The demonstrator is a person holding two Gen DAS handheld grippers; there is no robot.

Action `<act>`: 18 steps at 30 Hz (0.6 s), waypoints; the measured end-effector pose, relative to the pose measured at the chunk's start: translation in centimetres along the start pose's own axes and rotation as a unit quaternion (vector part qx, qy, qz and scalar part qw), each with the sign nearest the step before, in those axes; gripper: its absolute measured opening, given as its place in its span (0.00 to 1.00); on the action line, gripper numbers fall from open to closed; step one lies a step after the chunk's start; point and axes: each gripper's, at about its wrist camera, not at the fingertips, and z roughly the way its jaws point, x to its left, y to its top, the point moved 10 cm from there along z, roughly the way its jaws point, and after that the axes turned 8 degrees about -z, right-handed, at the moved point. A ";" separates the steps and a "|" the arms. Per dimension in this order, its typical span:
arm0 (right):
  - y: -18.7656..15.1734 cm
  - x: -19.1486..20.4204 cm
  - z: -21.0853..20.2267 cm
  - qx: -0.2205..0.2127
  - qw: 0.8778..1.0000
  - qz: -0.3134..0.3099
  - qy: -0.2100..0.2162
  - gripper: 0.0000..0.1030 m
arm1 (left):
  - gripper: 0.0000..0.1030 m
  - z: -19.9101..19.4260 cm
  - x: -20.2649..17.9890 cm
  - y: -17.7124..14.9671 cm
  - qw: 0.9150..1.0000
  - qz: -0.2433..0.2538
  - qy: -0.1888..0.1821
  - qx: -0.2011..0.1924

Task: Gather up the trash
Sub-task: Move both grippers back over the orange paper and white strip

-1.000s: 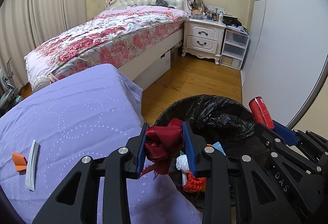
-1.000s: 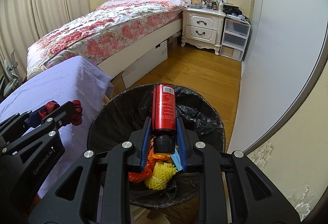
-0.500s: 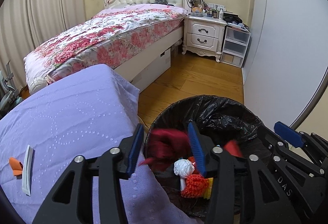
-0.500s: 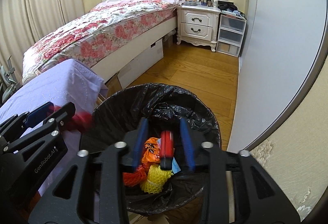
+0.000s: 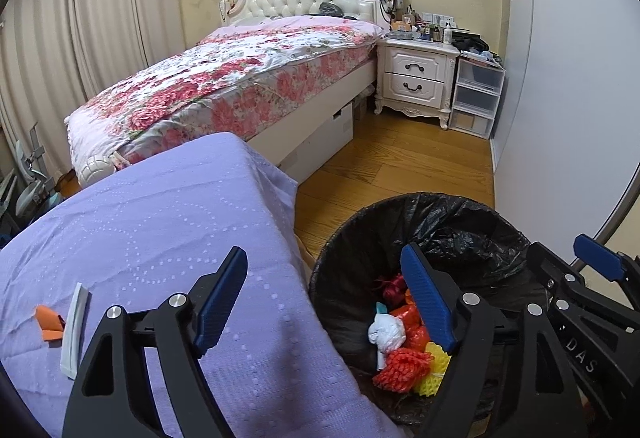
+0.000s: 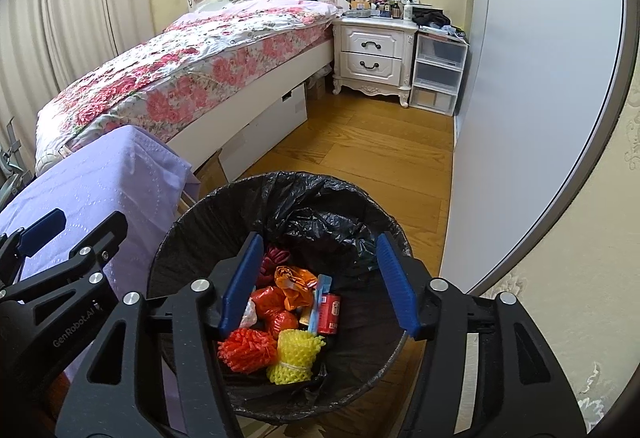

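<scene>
A black-lined trash bin (image 6: 280, 189) (image 5: 460, 209) stands on the floor beside the purple-covered table (image 5: 160, 230). Inside lie a red can (image 6: 330, 312), a dark red ribbon (image 6: 274, 256) (image 5: 394, 284), orange and yellow foam nets (image 6: 294, 354) and other wrappers. My right gripper (image 6: 318, 286) is open and empty above the bin. My left gripper (image 5: 326, 302) is open and empty over the bin's left rim and the table edge. On the table at the left lie an orange scrap (image 5: 50, 324) and a white strip (image 5: 74, 330).
A bed with a floral cover (image 5: 240, 77) lies beyond the table. A white nightstand (image 5: 416, 77) and a plastic drawer unit (image 5: 476, 93) stand at the back. A grey wardrobe door (image 6: 540, 77) runs along the right. Wooden floor (image 5: 400, 165) lies between.
Both grippers opened. The red ribbon dropped from the left one and the red can from the right one, and both now lie in the bin.
</scene>
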 end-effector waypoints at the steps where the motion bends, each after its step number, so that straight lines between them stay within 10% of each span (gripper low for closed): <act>1: 0.0 0.1 -0.1 0.000 1.000 0.000 0.000 0.57 | 0.75 -0.2 0.2 -0.1 1.000 -0.001 0.002 -0.001; 18: -1.2 7.2 -1.4 0.009 0.997 -0.046 0.057 0.57 | 0.75 -3.1 10.4 -2.2 0.997 -0.056 0.061 0.009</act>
